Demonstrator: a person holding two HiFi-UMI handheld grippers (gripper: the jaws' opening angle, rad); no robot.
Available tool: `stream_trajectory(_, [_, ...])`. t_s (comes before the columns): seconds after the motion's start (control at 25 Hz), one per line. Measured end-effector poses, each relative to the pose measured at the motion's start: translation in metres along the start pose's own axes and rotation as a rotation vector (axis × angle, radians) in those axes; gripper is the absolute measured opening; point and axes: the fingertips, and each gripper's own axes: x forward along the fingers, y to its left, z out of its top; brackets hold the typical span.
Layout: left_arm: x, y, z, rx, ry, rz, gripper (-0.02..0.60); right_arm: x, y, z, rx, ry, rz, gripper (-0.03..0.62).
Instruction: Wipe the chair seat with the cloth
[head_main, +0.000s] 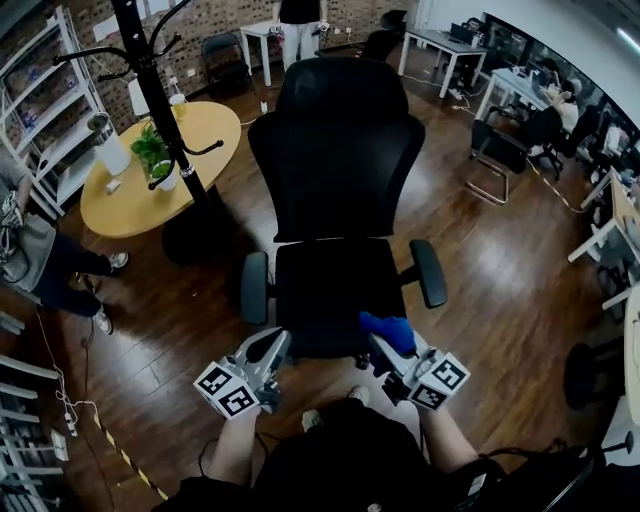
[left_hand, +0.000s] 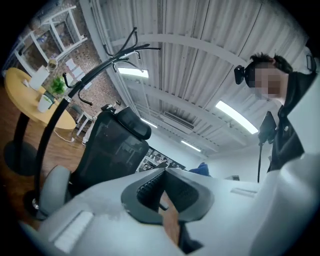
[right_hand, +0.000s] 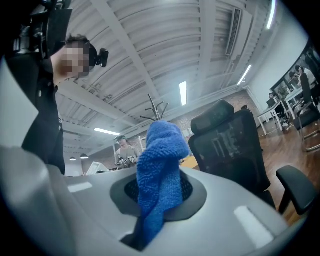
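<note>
1. Gripping a blue cloth (right_hand: 160, 165), the right gripper (head_main: 390, 352) has both jaws clamped on the fabric. The cloth's bunched upper end stands up above the jaw tips.
2. In the head view the cloth sits at the front right corner of the black office chair's seat (head_main: 320, 290). Whether it touches the seat cannot be told.
3. The left gripper (left_hand: 164, 172) has its jaws brought together at the tips, with nothing between them. It hovers at the seat's front left corner.
4. Both grippers are held by a person standing just in front of the chair, and each points up towards the backrest (head_main: 335, 150).
5. The seat is bare and dark, with the left armrest (head_main: 254, 287) and the right armrest (head_main: 428, 272) on either side.
6. Behind the chair to the left, a black coat rack (head_main: 150, 70) stands beside a round yellow table (head_main: 130, 205). The table carries a small potted plant (head_main: 152, 150).
7. The floor is dark wood (head_main: 500, 270).
</note>
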Motion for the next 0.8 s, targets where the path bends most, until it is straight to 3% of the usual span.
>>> stream_trajectory(0.2, [-0.016,-0.013,0.003,0.026,-0.027,0.037,0.000,-0.010,0.013,0.005,-0.004,-0.023,0.033,0.038])
stream_trajectory(0.36, [0.000,-0.032,0.009,0.041,-0.057,0.005,0.000,-0.010,0.017,0.019,-0.023,-0.060,0.069,0.038])
stream_trajectory(0.56, [0.026,-0.057,0.003,0.055,-0.037,-0.045,0.000,-0.030,0.009,0.023,-0.024,-0.076,0.053,0.037])
stream_trajectory(0.8, [0.038,-0.065,-0.010,0.050,-0.008,-0.049,0.000,-0.043,0.005,0.021,-0.014,-0.069,0.051,0.037])
